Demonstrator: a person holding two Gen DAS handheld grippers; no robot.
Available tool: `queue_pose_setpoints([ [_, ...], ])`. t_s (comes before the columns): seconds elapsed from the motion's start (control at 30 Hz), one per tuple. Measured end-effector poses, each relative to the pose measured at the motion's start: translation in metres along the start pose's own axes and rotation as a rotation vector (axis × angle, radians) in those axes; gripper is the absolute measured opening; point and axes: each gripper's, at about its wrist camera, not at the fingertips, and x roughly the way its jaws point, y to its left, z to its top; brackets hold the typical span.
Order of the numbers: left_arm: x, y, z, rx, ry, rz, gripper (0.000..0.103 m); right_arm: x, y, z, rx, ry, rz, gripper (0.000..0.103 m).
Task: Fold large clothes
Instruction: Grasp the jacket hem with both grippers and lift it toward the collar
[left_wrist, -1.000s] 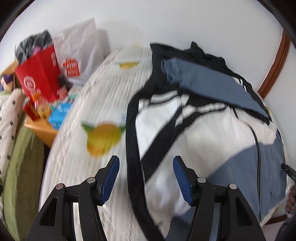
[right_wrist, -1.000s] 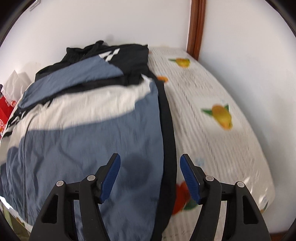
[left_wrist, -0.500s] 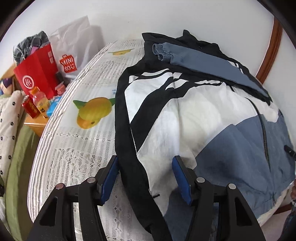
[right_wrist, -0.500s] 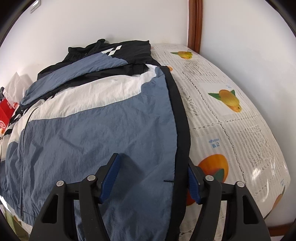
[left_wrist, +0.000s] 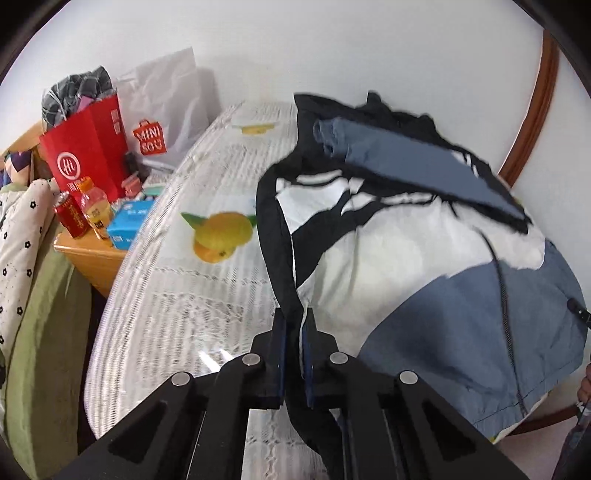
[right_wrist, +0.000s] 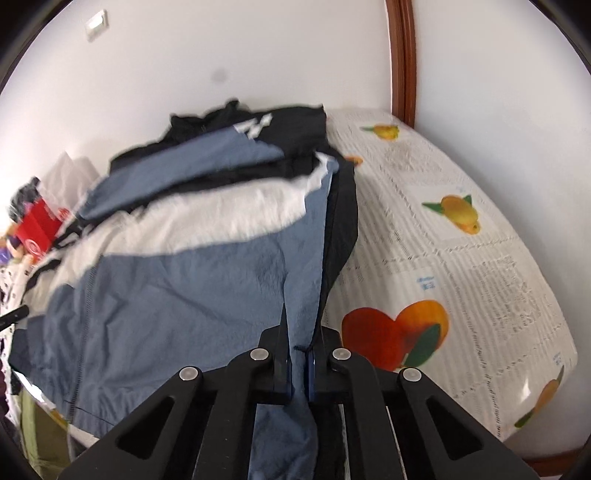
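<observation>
On the table with the fruit-print cloth, the jacket lay spread while the left gripper and right gripper each pinched its hem between closed fingers.

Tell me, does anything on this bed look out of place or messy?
Only the jacket: its blue sleeve lies folded across the top, and the near hem is bunched where the left gripper and right gripper pinch it. Nothing looks spilled or damaged.
</observation>
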Motion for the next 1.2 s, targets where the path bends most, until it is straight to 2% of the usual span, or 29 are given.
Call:
queue_pose_setpoints([
  [0.17,-0.020,0.002,0.005,-0.006,-0.080,-0.019,0.007,-0.024,0.003,0.007,-0.013,-0.063,0.043,0.005],
  [0.3,-0.024,0.001,0.023,-0.018,-0.116,-0.022,0.007,-0.028,0.004,0.025,-0.005,-0.096,0.056,0.005],
  [0.5,-0.035,-0.009,0.063,-0.019,-0.211,-0.022,0.007,-0.034,0.013,0.072,0.003,-0.167,0.076,0.005],
  [0.67,-0.028,-0.015,0.104,-0.036,-0.265,0.008,0.007,-0.031,0.013,0.113,0.040,-0.213,0.086,0.005],
  [0.9,0.005,-0.026,0.151,-0.024,-0.266,0.093,0.007,0.009,0.018,0.166,0.069,-0.211,0.095,0.005],
  [1.2,0.075,-0.028,0.191,-0.039,-0.195,0.158,0.008,0.082,0.020,0.203,0.099,-0.169,0.100,0.005],
])
